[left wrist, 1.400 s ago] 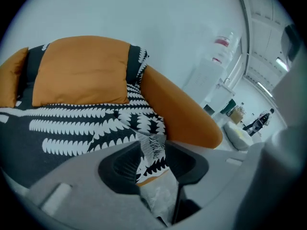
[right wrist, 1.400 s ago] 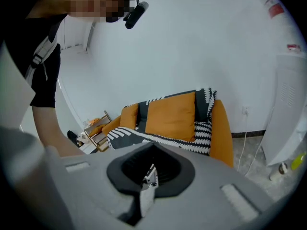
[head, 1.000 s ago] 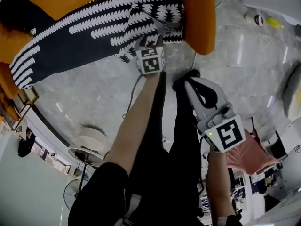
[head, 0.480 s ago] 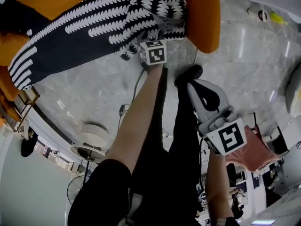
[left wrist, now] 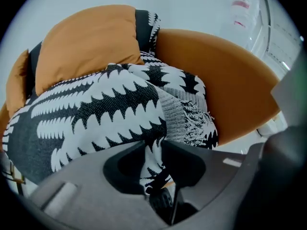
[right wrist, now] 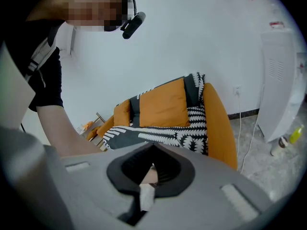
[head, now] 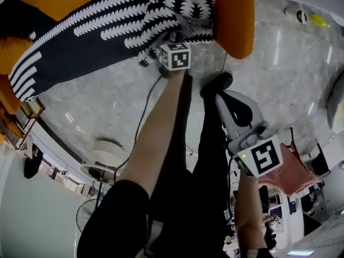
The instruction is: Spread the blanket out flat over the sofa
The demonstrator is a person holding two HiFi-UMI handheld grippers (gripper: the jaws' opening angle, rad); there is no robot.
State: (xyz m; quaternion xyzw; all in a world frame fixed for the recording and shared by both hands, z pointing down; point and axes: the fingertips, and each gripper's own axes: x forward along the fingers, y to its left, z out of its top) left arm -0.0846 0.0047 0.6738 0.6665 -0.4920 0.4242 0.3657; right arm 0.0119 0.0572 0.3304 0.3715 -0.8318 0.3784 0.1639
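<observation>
At upper centre, the left gripper [left wrist: 152,148] is just closing its jaws, pinching the fringed corner of the bunched black-and-white patterned knit blanket [head: 102,34] on the orange sofa [head: 234,15]. The spreading is only beginning. The right gripper [head: 216,86], at lower right, is idling with its jaws together, empty.

Left arm [head: 153,133]: bare, stretched forward and down | left gripper [left wrist: 152,146]: jaws just been closing, pinching a fold of blanket [left wrist: 96,109] | right gripper [right wrist: 153,148]: held lower, jaws together, nothing between them

A lounge-like room: orange sofa [head: 232,15] with cushions [left wrist: 86,47] on a marbled stone floor [head: 107,104].
</observation>
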